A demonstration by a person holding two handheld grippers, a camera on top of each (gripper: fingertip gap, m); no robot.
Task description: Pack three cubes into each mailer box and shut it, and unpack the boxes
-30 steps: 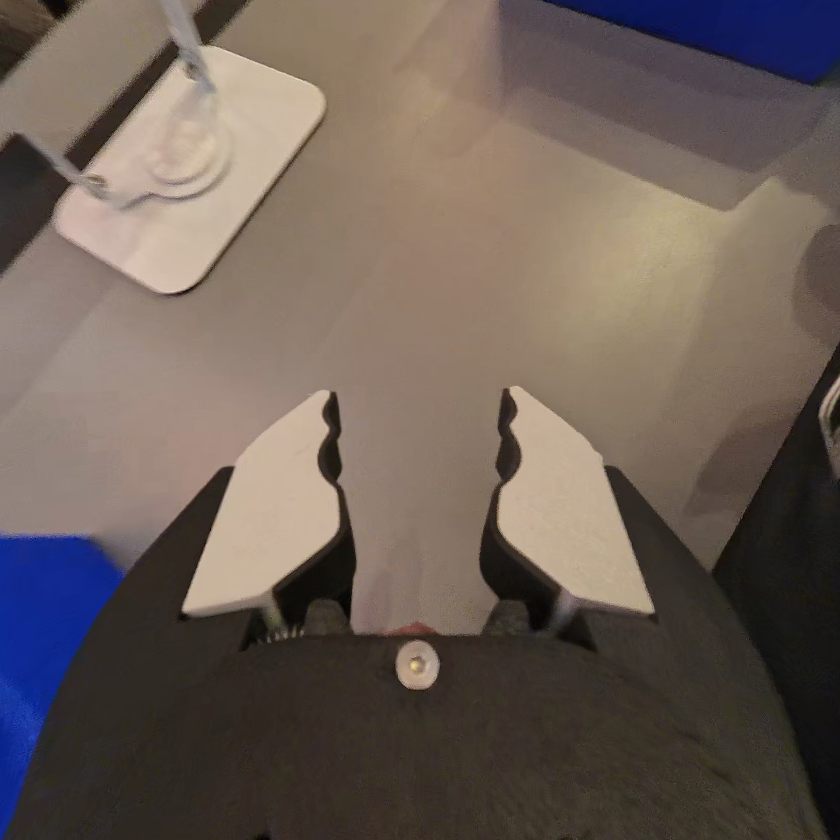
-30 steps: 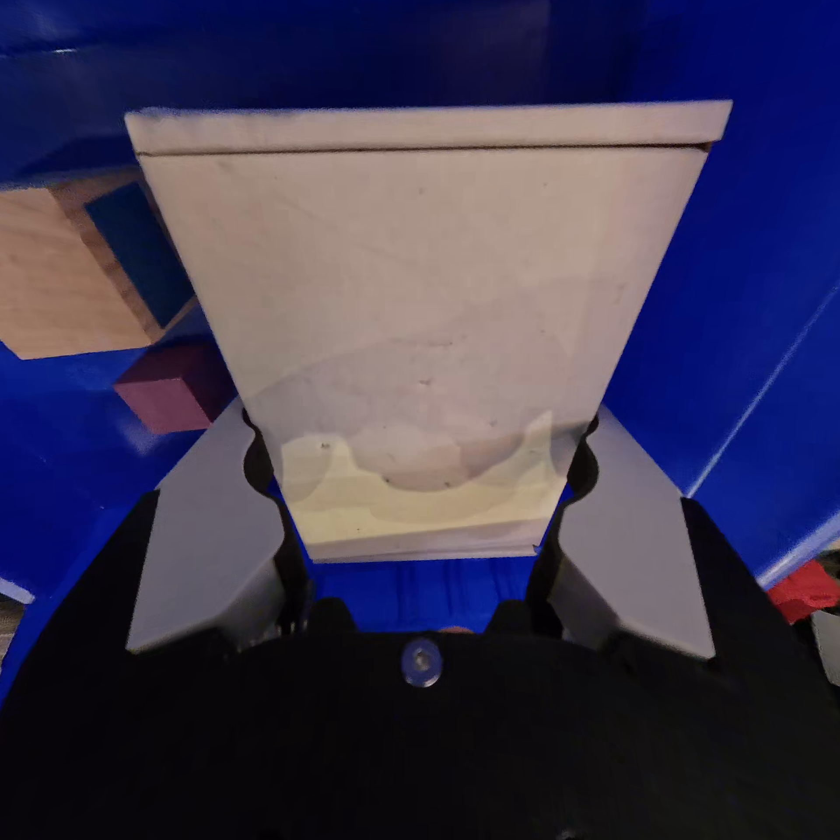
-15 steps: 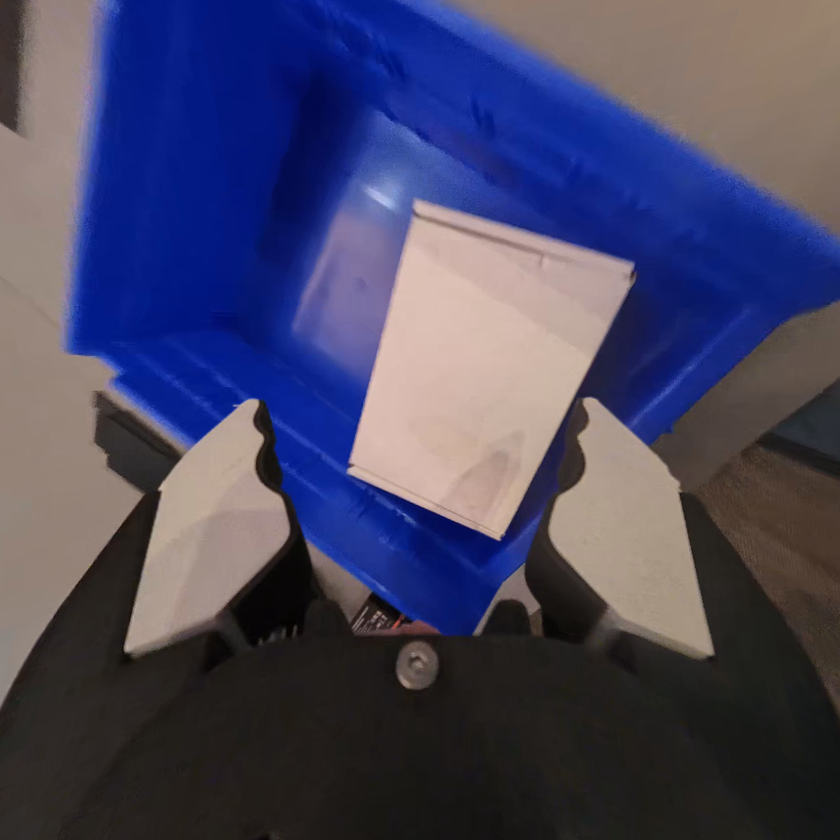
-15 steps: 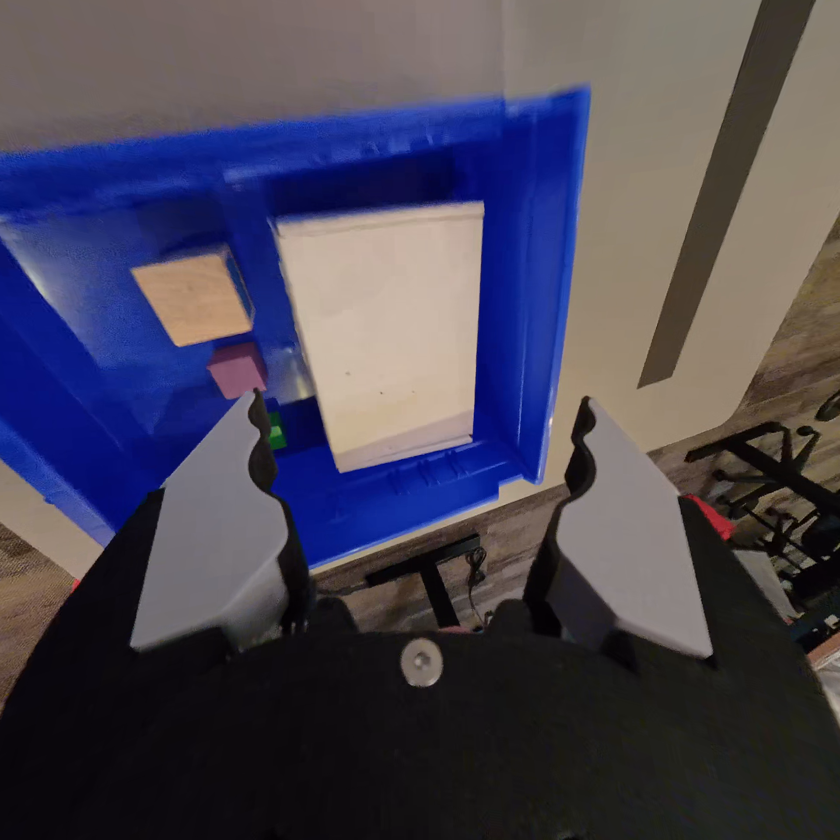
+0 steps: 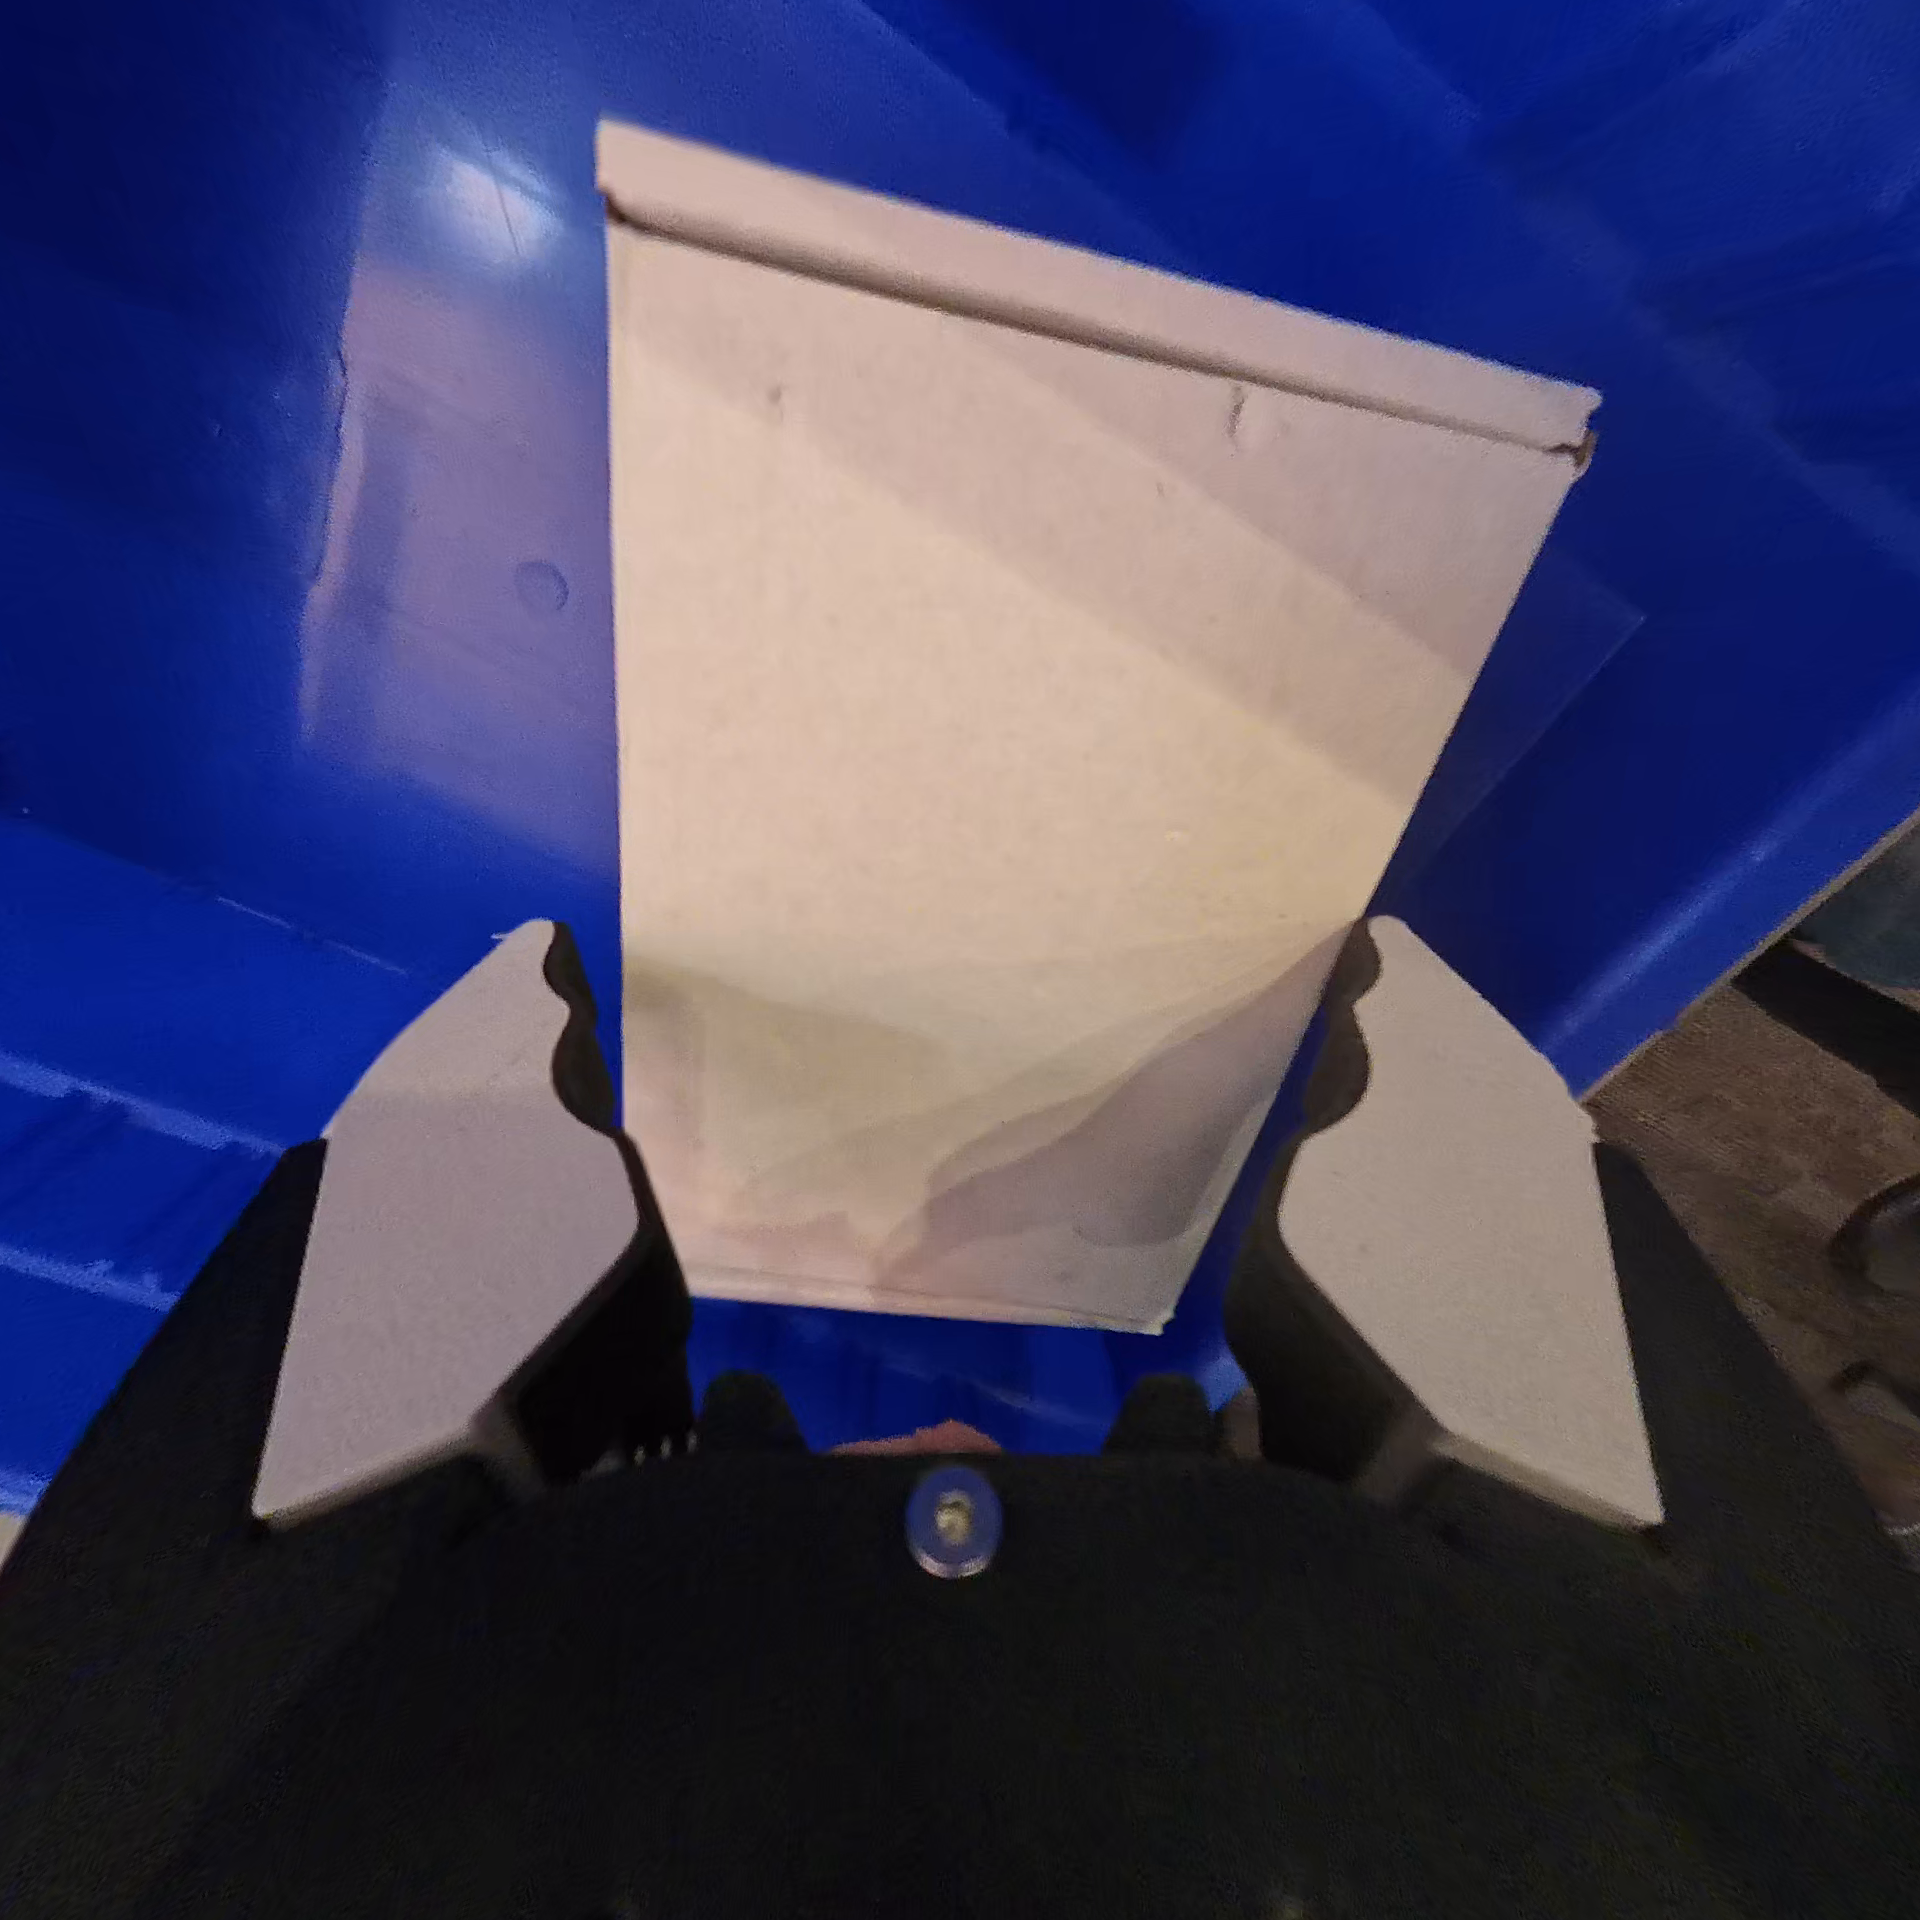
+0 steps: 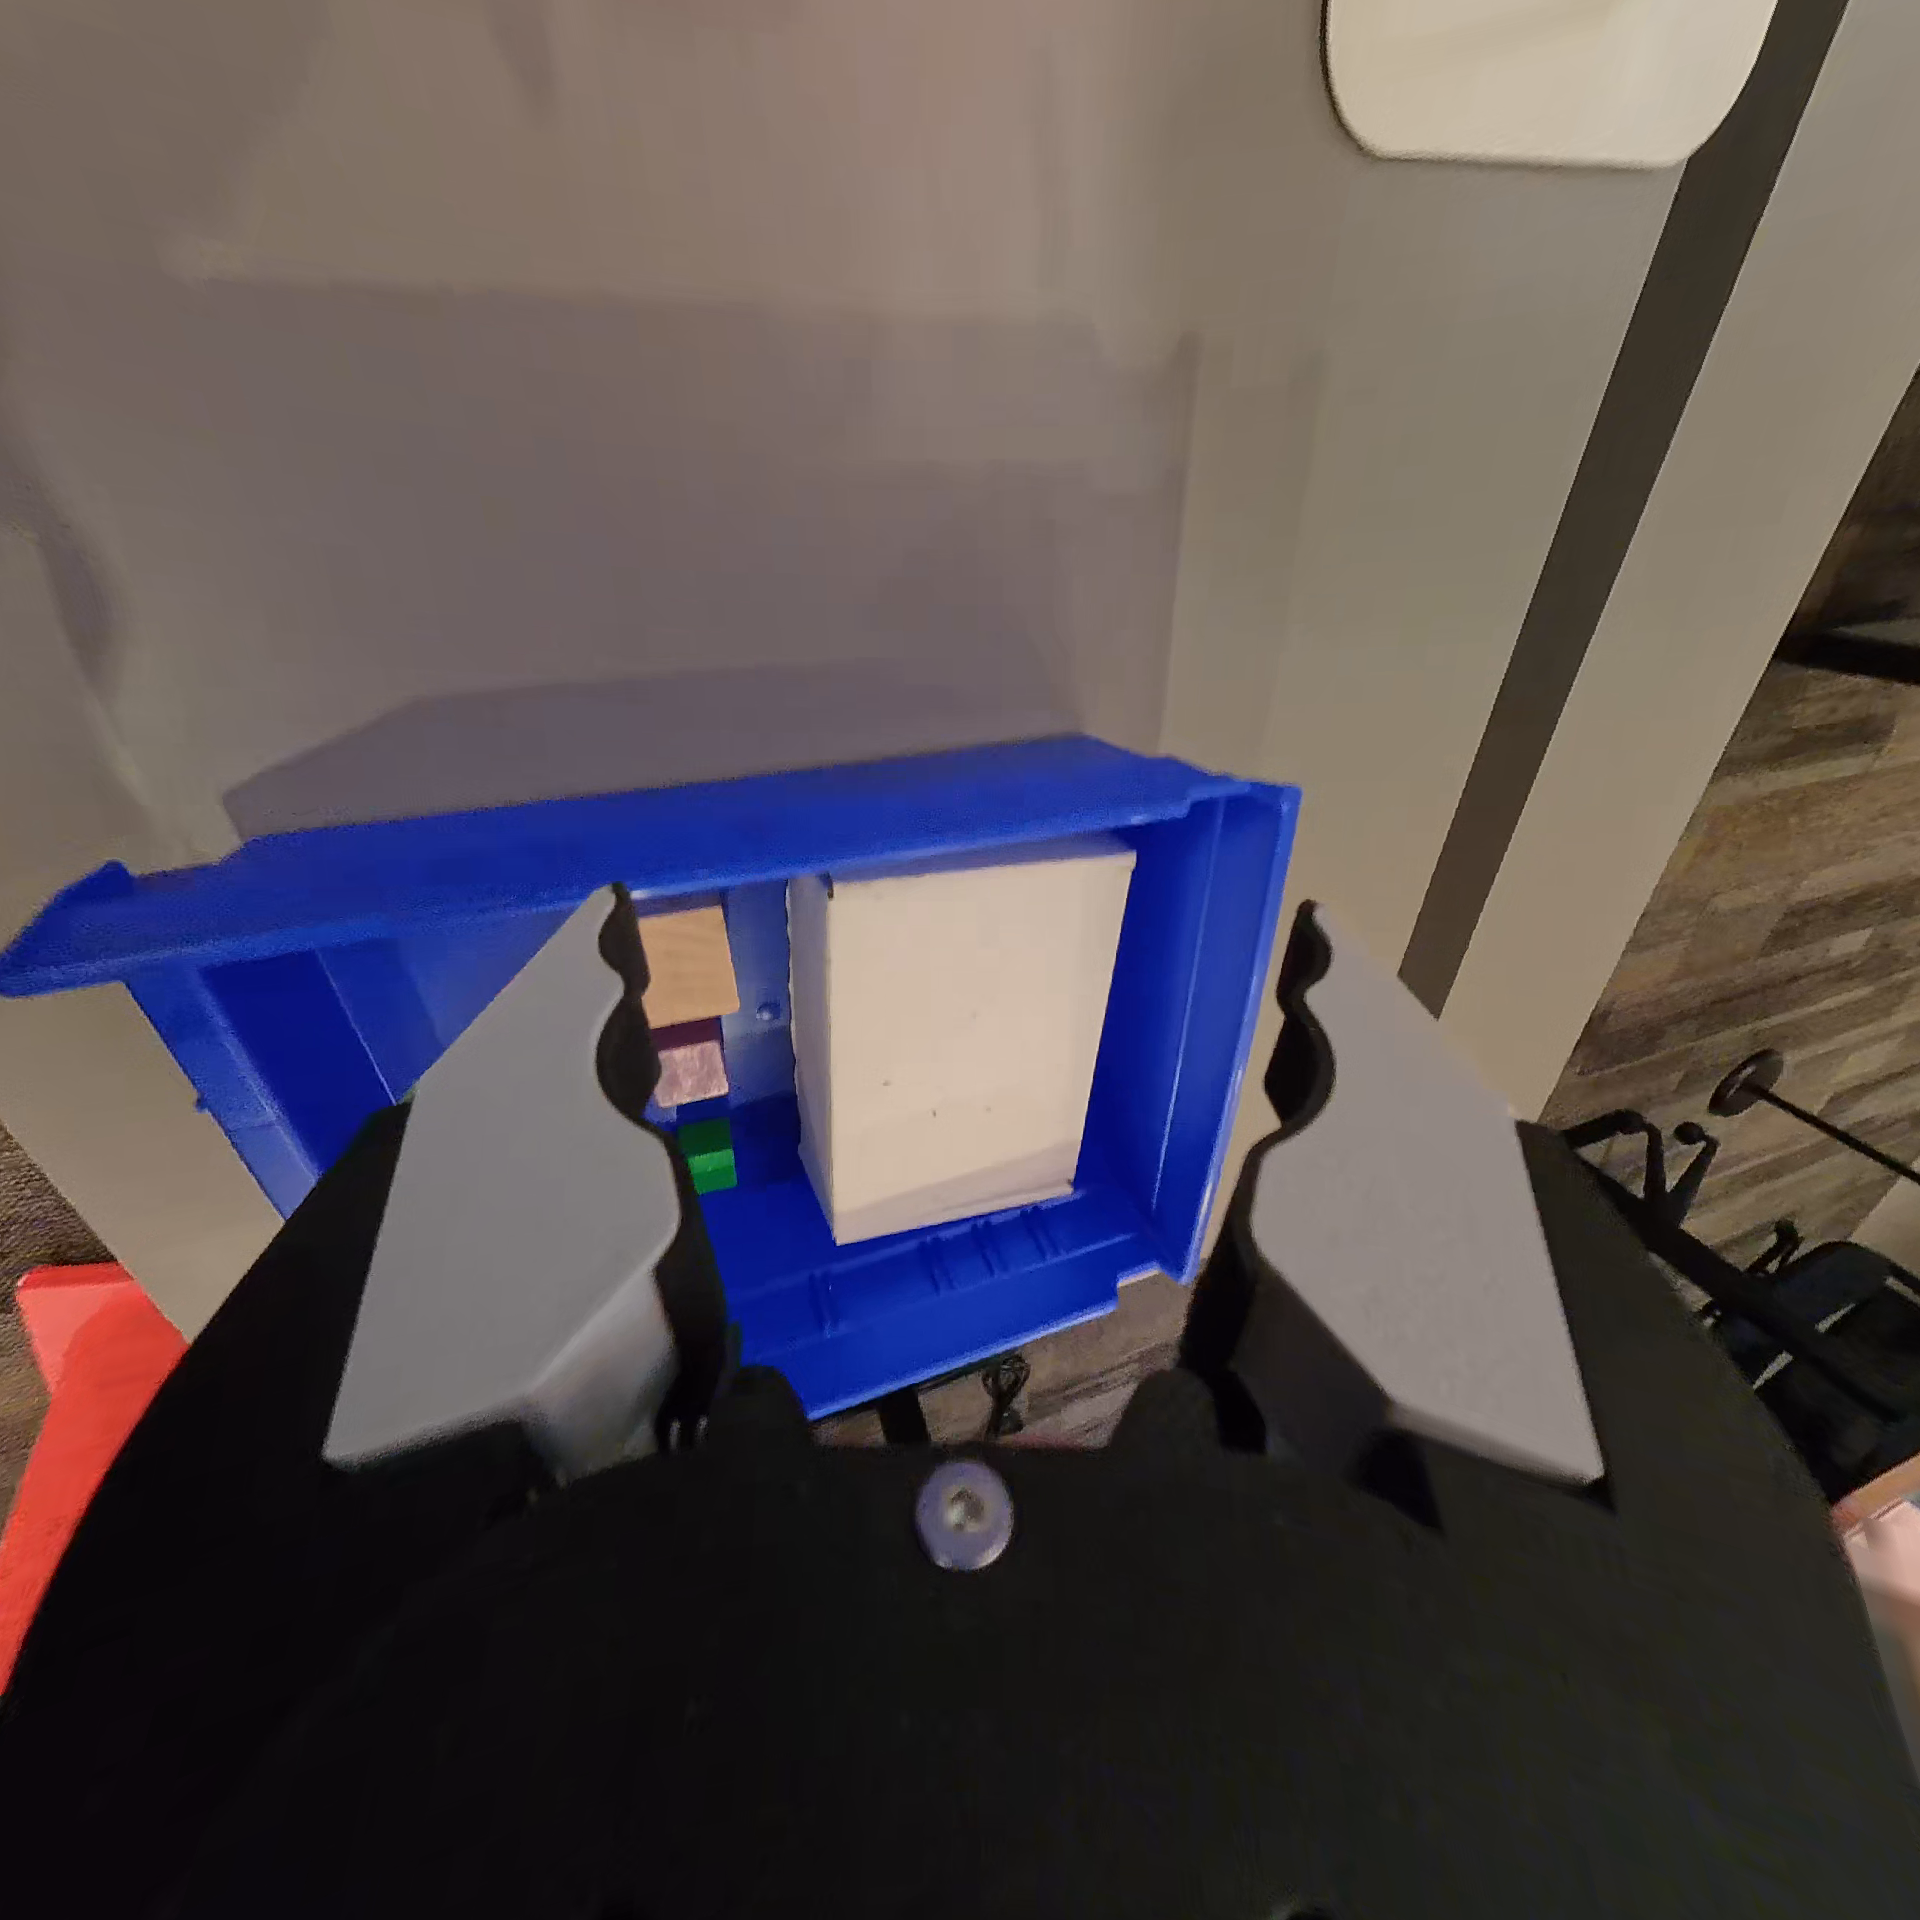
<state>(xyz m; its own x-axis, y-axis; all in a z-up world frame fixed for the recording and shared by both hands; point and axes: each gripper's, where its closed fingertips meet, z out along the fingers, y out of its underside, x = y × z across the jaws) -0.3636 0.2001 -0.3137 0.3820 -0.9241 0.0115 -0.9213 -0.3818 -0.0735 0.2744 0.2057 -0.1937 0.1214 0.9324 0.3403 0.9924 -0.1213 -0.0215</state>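
Between the left gripper (image 5: 961, 1049) fingers, spread wide and straddling without gripping: one closed white mailer box (image 5: 997, 748), flat in blue bin (image 5: 208, 520), probably lined up for lifting. Right gripper (image 6: 961, 1039) wide apart, empty, above a second bin (image 6: 1236, 997) holding box (image 6: 961, 1049), cubes (image 6: 691, 971).

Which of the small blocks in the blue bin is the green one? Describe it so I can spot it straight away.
Find the blue bin on the pale table, then the white box inside it. Left of that box runs a row of three blocks; the green block is the nearest and smallest, below the purple block and the wooden block.
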